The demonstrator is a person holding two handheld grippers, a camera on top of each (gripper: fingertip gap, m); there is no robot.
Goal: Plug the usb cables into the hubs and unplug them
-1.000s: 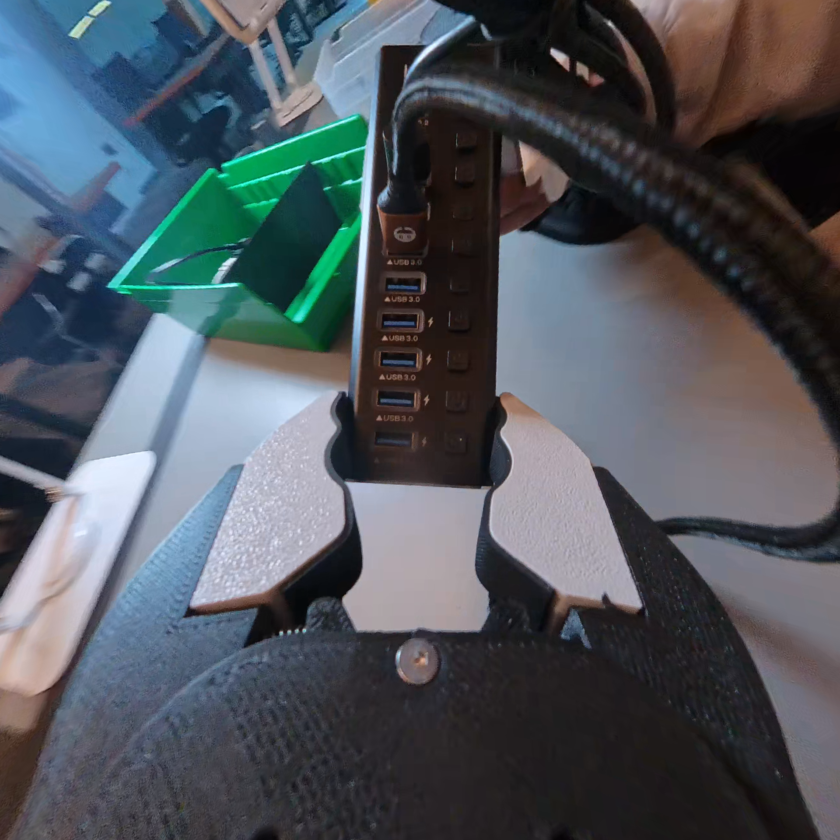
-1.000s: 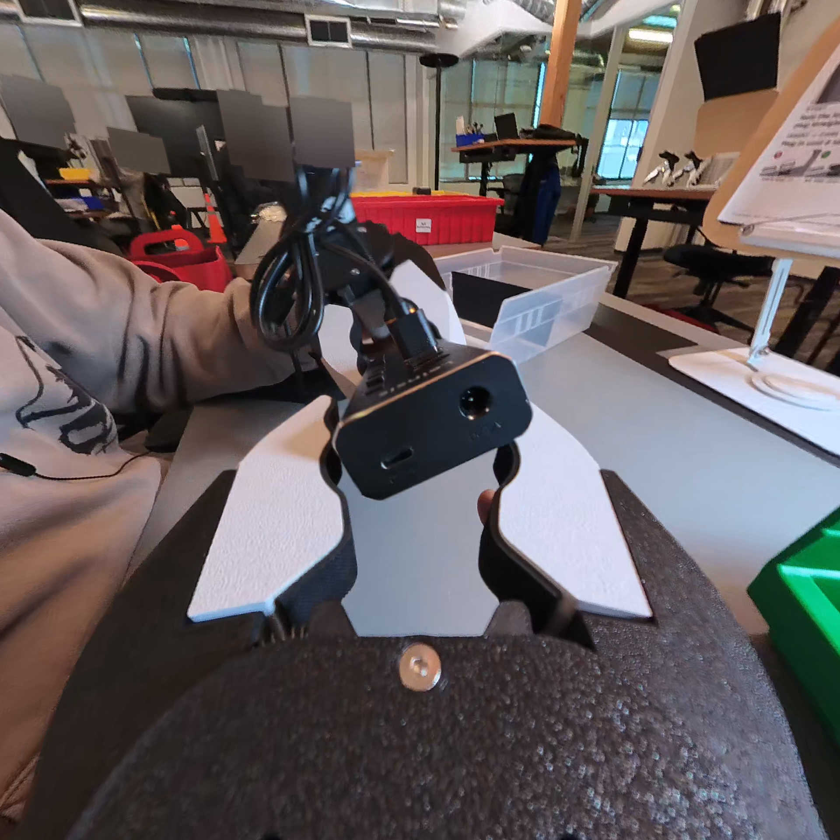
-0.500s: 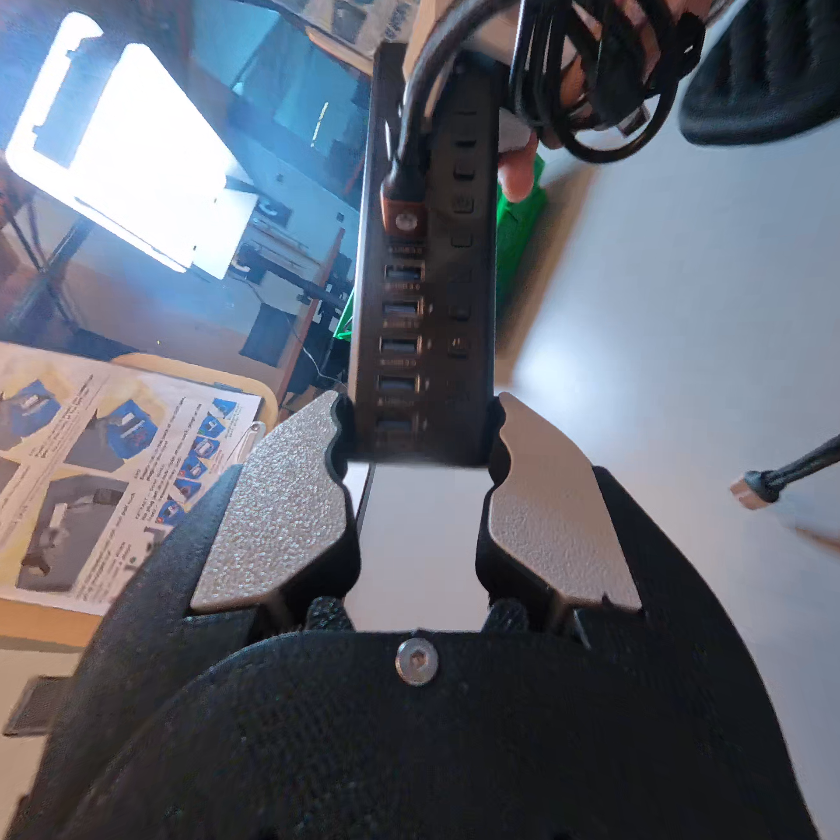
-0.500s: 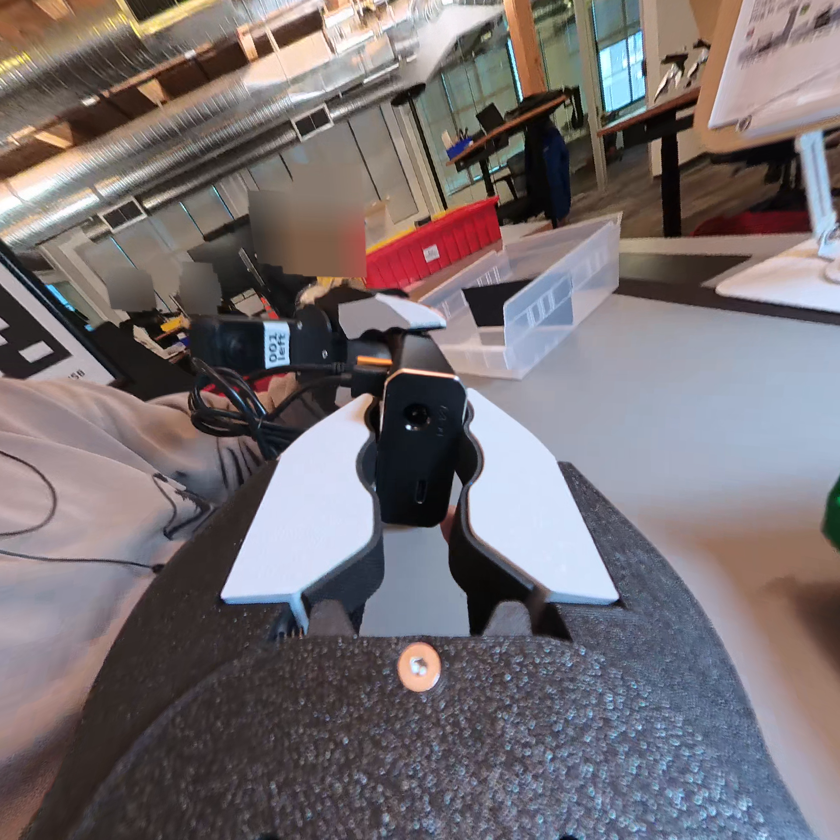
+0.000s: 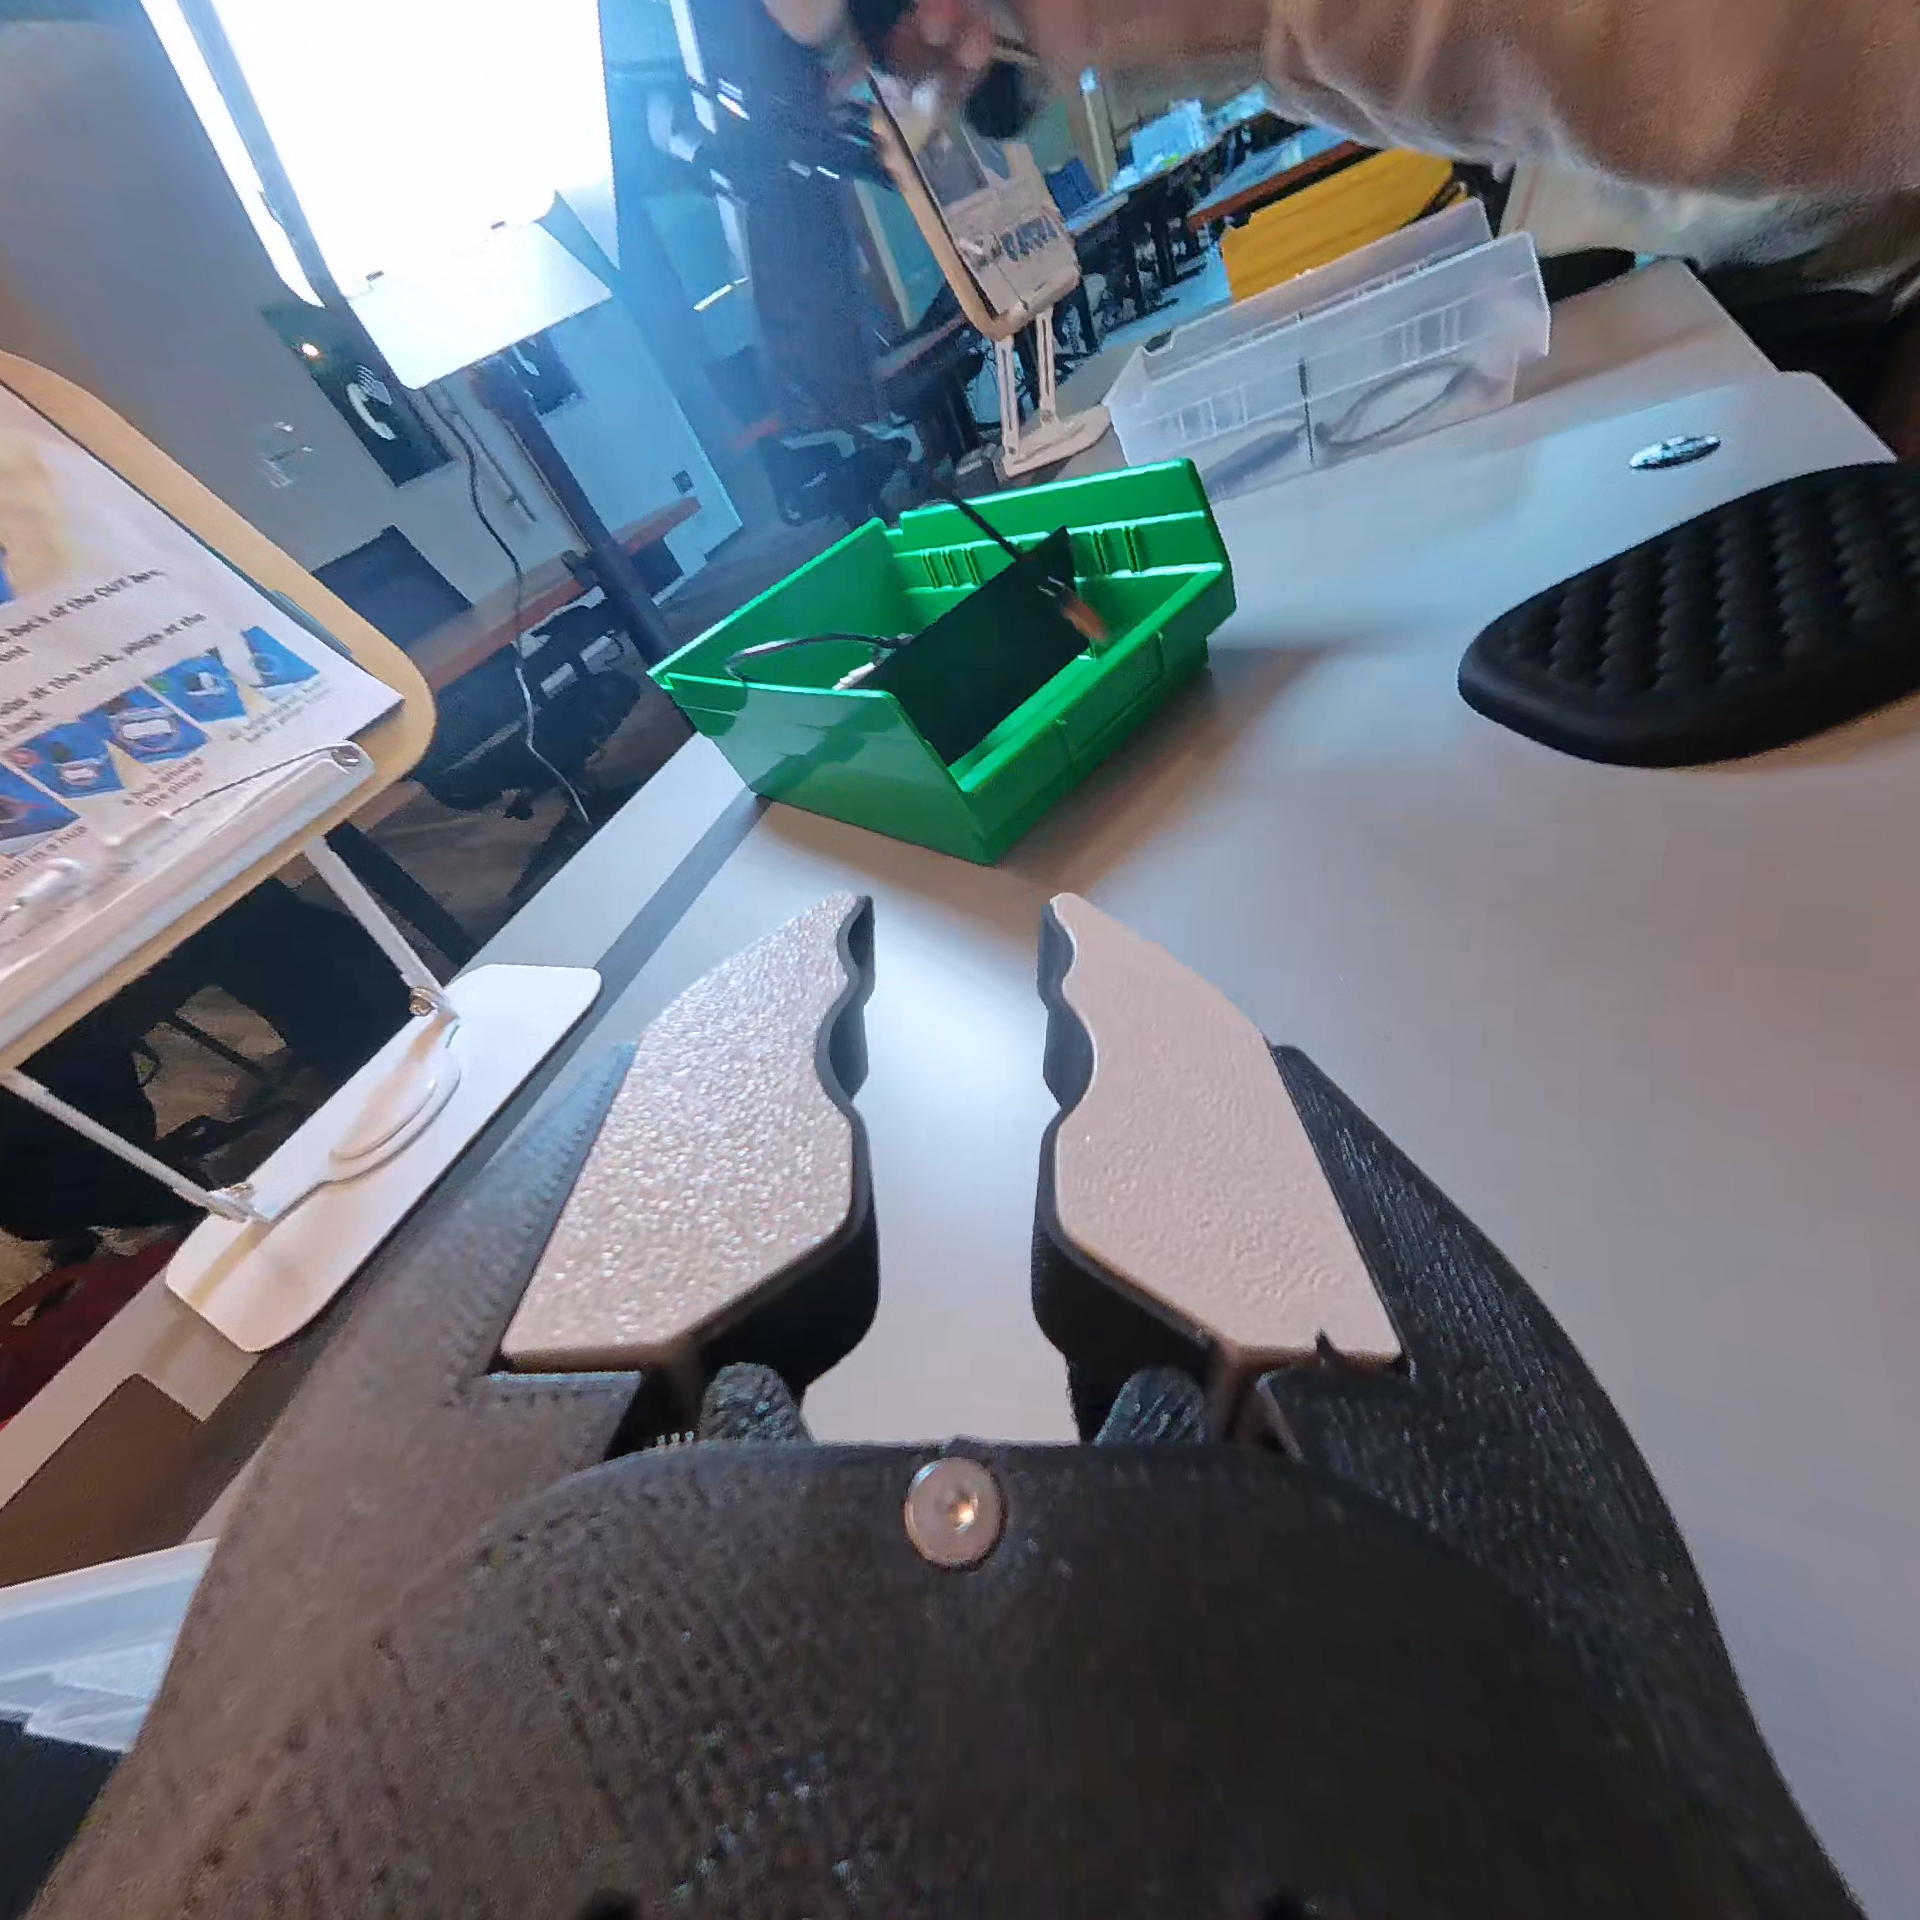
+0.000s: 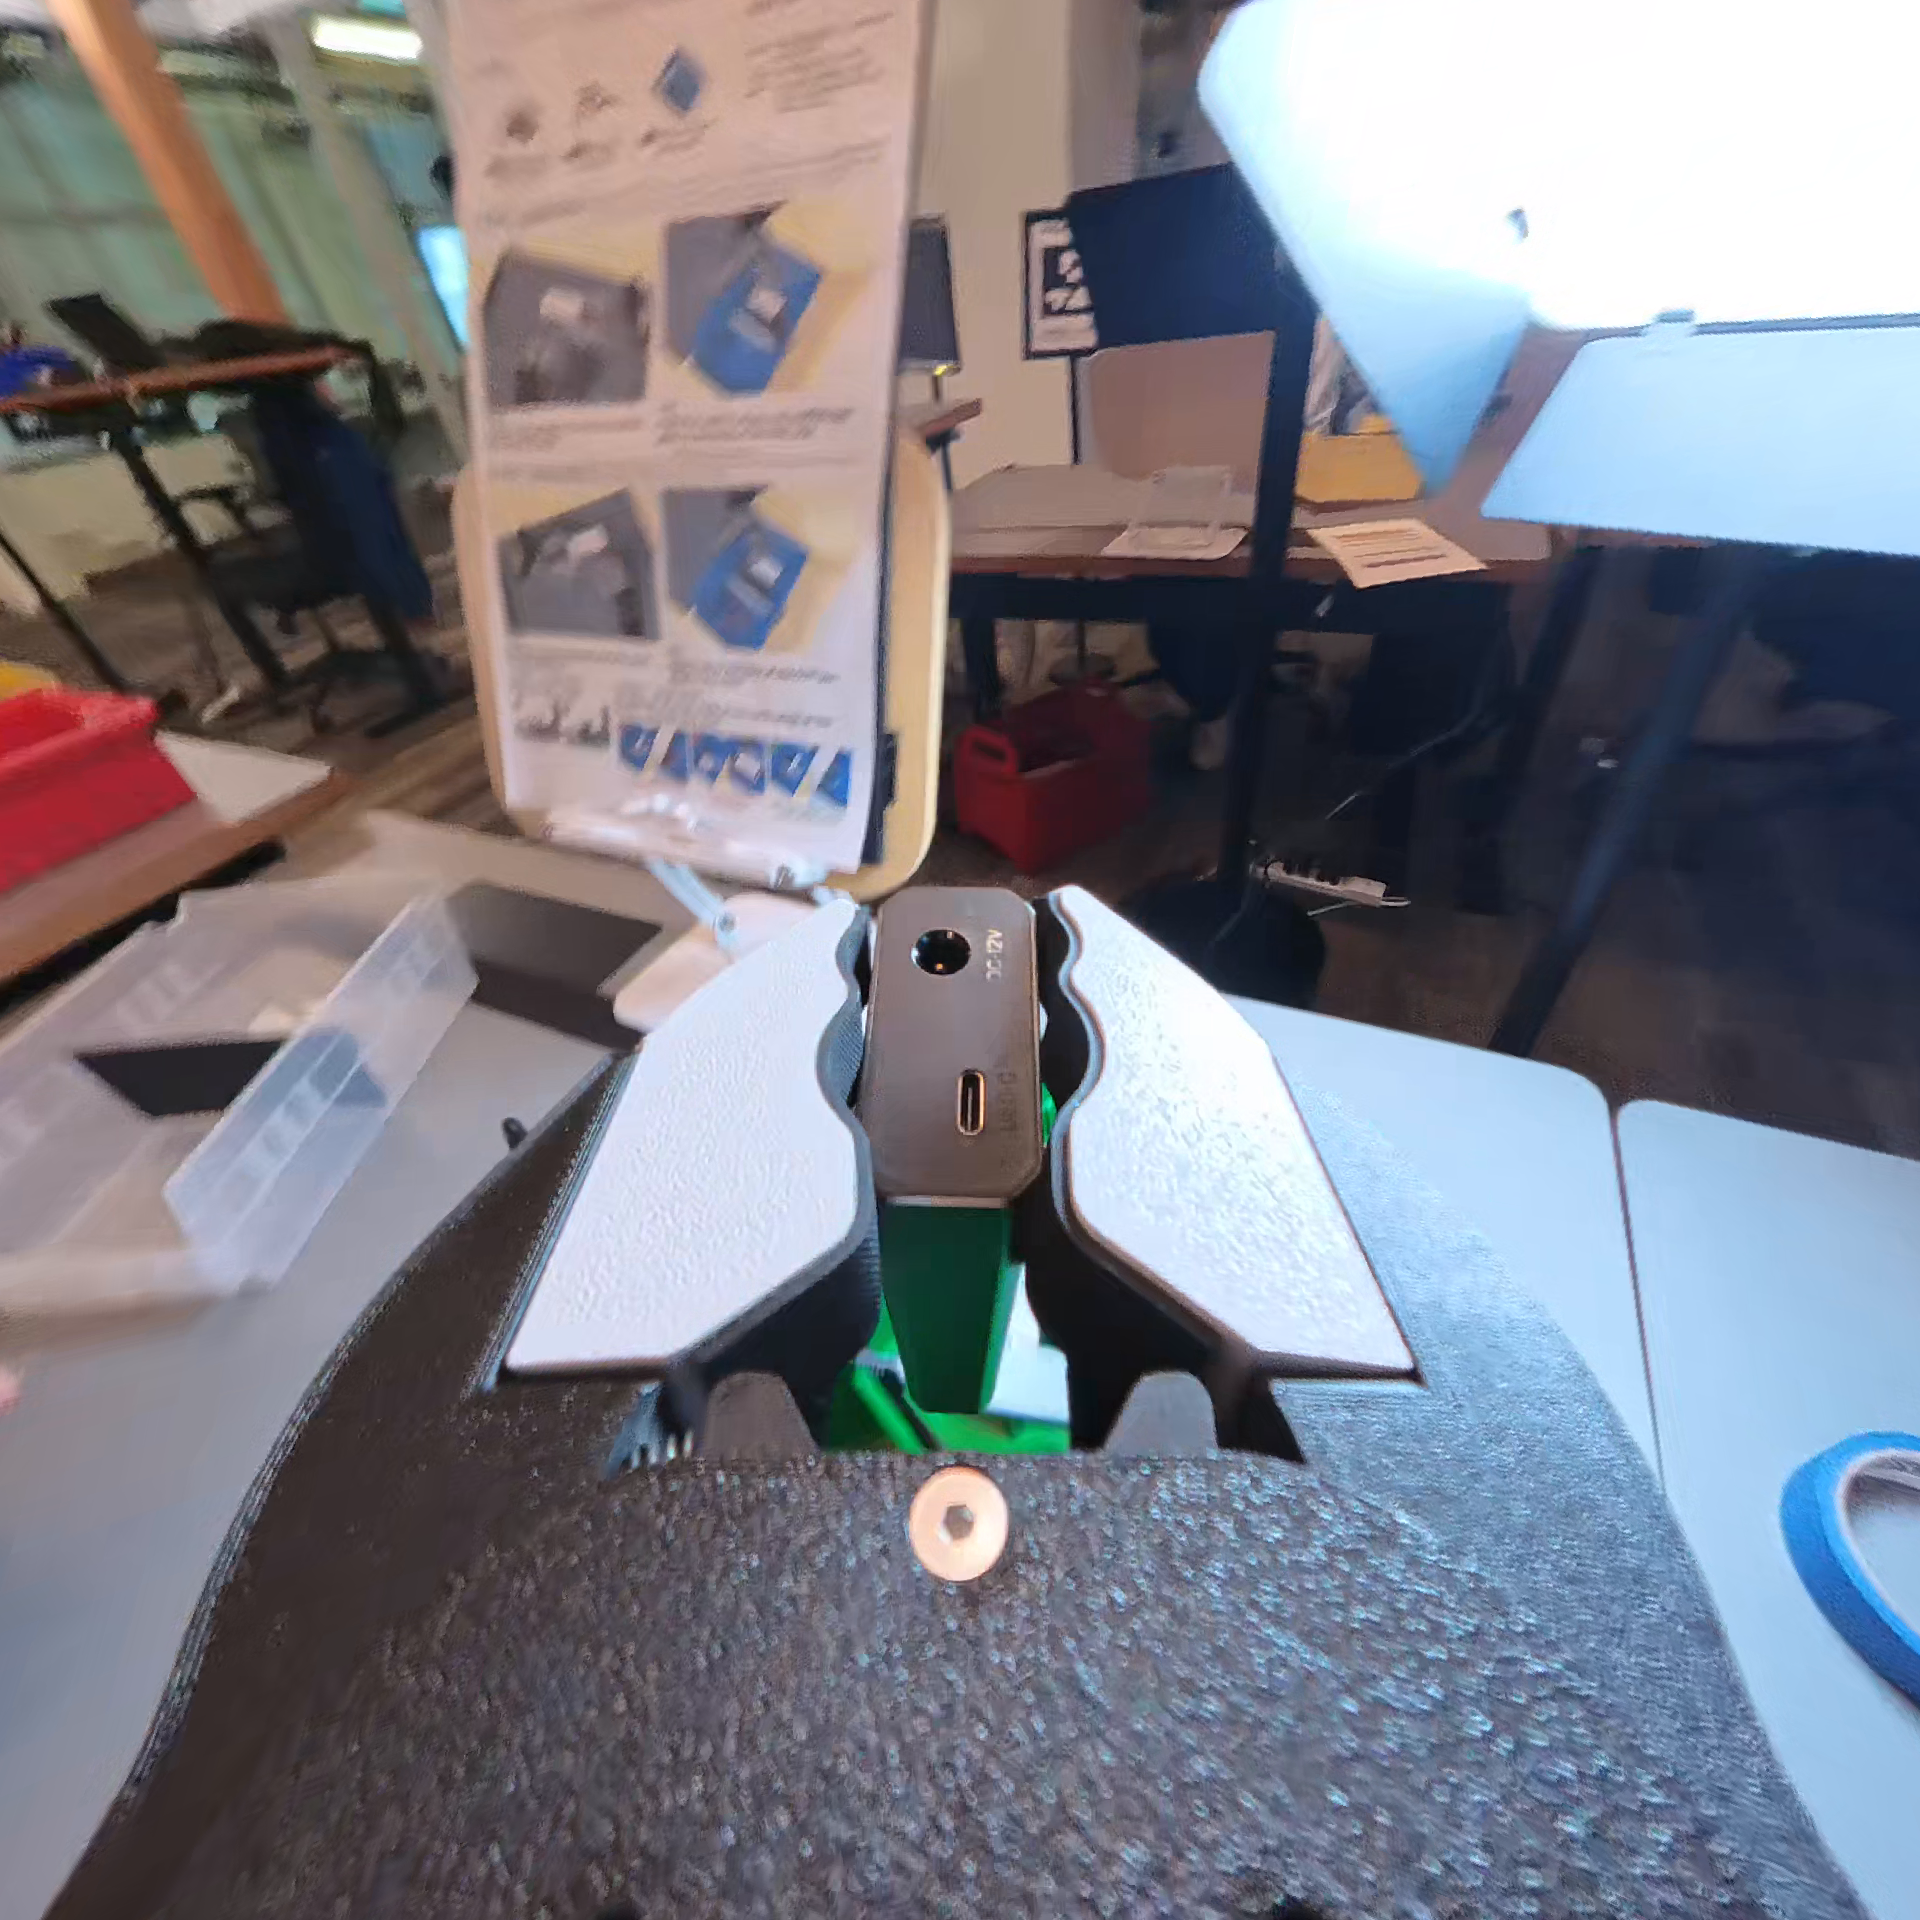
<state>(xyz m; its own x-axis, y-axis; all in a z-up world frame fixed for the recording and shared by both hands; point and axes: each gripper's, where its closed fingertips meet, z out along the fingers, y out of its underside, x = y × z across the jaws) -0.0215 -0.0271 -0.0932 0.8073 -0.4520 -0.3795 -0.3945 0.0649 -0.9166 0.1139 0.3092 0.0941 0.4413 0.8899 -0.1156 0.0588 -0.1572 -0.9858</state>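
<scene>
In the right wrist view my right gripper (image 6: 954,909) is shut on the end of the black USB hub (image 6: 951,1049). The hub's end face points at the camera and shows a round socket and a small oval port. Its row of ports and any plugged cable are hidden behind it. The green bin (image 6: 940,1299) shows under the hub between the fingers. In the left wrist view my left gripper (image 5: 951,925) is open and empty, low over the grey table (image 5: 1455,987). The green bin (image 5: 831,748) stands beyond it with a black cable and plug (image 5: 1086,618) inside.
A clear plastic bin (image 5: 1330,364) stands behind the green one and shows at the left of the right wrist view (image 6: 260,1091). An instruction board on a white stand (image 5: 156,727) is at the table's left edge. A blue tape roll (image 6: 1849,1538), a black mesh pad (image 5: 1714,623) and a sleeve (image 5: 1558,83) are nearby. One gripper's finger ends stand about 40 cm off the other's.
My left gripper has let go of the hub and opened, and now points low over the table. My right gripper keeps hold of the hub and has swung round over the green bin.
</scene>
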